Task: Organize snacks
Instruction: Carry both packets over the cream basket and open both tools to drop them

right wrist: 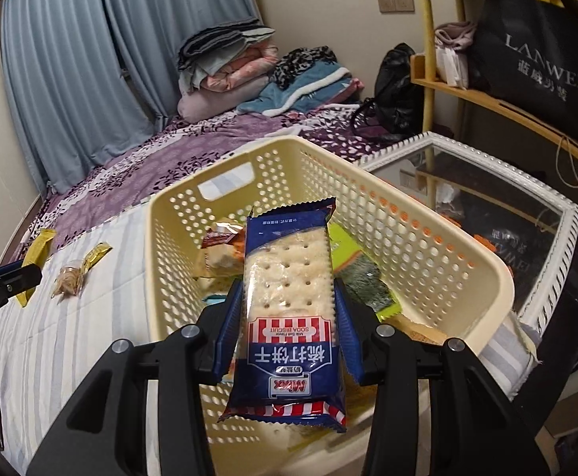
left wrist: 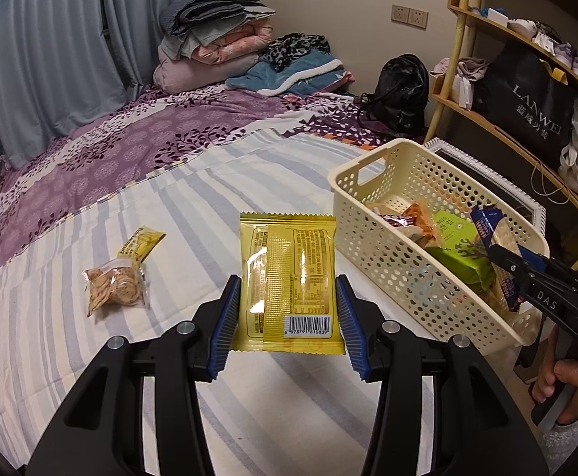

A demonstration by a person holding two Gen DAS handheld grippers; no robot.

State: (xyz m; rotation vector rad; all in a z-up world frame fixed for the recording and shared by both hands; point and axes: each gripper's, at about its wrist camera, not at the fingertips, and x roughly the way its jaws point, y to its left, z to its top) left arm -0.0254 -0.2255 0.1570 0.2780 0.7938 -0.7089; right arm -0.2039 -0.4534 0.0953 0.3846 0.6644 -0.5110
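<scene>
— Snacks first: where are they?

— Two are held. The left tool (left wrist: 288, 309) is clamped on a yellow packet (left wrist: 289, 281), barcode side up, above the striped bed sheet (left wrist: 169, 214). The right tool (right wrist: 287, 329) is clamped on a blue soda biscuit pack (right wrist: 287, 309), over the cream basket (right wrist: 427, 238).

— What is in the basket?

— A green packet (left wrist: 457, 254) and some orange and brown wrappers, lying on its floor.

— Anything loose on the bed?

— A clear bag of round biscuits (left wrist: 114, 285) and, touching it, a small yellow sachet (left wrist: 142, 240), well apart from the basket. The basket sits at the bed's right edge, beside a white-framed glass table (right wrist: 507, 206).
</scene>
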